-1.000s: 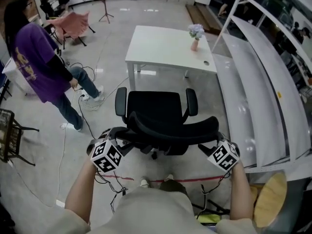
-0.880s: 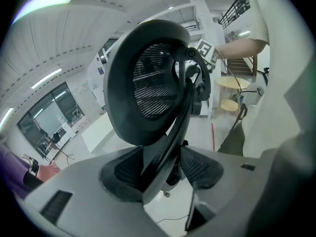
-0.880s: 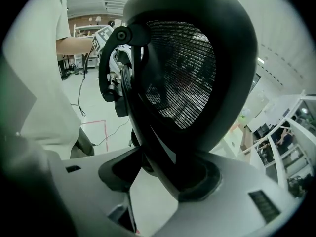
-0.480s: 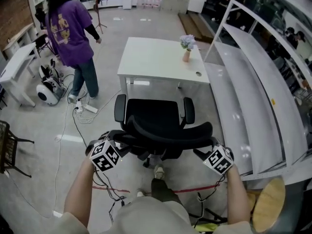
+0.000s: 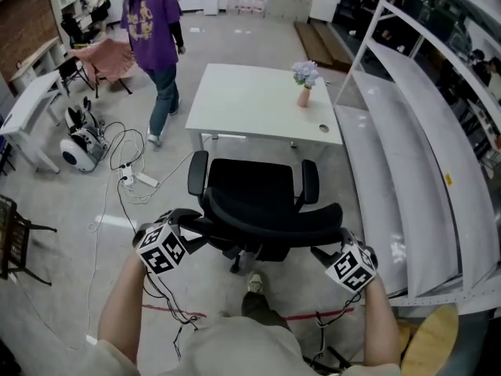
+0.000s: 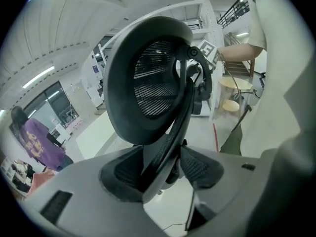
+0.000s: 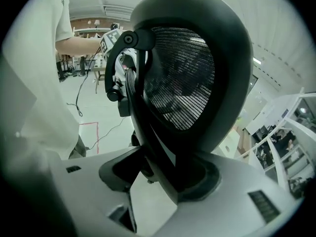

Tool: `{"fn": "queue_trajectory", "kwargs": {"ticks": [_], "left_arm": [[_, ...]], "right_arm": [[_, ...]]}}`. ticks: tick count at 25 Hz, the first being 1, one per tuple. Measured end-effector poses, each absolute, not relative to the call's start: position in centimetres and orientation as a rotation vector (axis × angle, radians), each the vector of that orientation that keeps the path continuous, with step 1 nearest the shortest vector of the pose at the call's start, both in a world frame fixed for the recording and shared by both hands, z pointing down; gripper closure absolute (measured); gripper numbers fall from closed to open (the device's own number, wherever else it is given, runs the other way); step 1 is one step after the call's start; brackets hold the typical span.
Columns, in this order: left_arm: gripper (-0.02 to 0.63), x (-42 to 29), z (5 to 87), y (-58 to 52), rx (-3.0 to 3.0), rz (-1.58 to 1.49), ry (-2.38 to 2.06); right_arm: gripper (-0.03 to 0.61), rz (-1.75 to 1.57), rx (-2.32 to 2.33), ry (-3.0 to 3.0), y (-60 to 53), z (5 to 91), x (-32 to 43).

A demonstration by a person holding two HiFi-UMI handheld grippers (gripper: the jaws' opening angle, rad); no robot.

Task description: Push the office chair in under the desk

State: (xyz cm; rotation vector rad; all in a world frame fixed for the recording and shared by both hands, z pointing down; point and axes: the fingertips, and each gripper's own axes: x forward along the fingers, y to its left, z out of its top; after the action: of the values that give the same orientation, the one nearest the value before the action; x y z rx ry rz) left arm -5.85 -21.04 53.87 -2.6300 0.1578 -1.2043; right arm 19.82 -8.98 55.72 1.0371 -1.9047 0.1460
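Observation:
The black office chair [image 5: 250, 185] stands on the floor just short of the white desk [image 5: 250, 100], its seat facing the desk. My left gripper [image 5: 185, 230] is shut on the left end of the mesh backrest [image 5: 270, 219], and my right gripper [image 5: 332, 246] is shut on its right end. In the left gripper view the backrest frame [image 6: 170, 132] runs down between the pads of the left gripper [image 6: 160, 171]. The right gripper view shows the same frame [image 7: 148, 132] wedged in the right gripper [image 7: 163, 176].
A pink vase of flowers [image 5: 304, 86] stands on the desk's far right. Curved white shelving [image 5: 415, 139] runs along the right. Cables and a power strip [image 5: 137, 178] lie left of the chair. A person in purple [image 5: 156, 30] walks at the back. A wooden stool [image 5: 435, 334] is near right.
The chair has rolled forward, closer to the desk, with both grippers still on its backrest. The person in purple has walked from the near left to the back.

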Motion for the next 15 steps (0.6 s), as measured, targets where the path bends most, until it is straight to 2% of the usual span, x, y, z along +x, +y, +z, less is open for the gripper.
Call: {"fn": "queue_trajectory", "kwargs": {"ticks": [15], "left_arm": [[0.379,2.1,54.2,-29.9,-2.622,-1.260,0.161]], "right_arm": [[0.357,0.083,1.062,-1.936,-18.0,55.6,27.8]]}}
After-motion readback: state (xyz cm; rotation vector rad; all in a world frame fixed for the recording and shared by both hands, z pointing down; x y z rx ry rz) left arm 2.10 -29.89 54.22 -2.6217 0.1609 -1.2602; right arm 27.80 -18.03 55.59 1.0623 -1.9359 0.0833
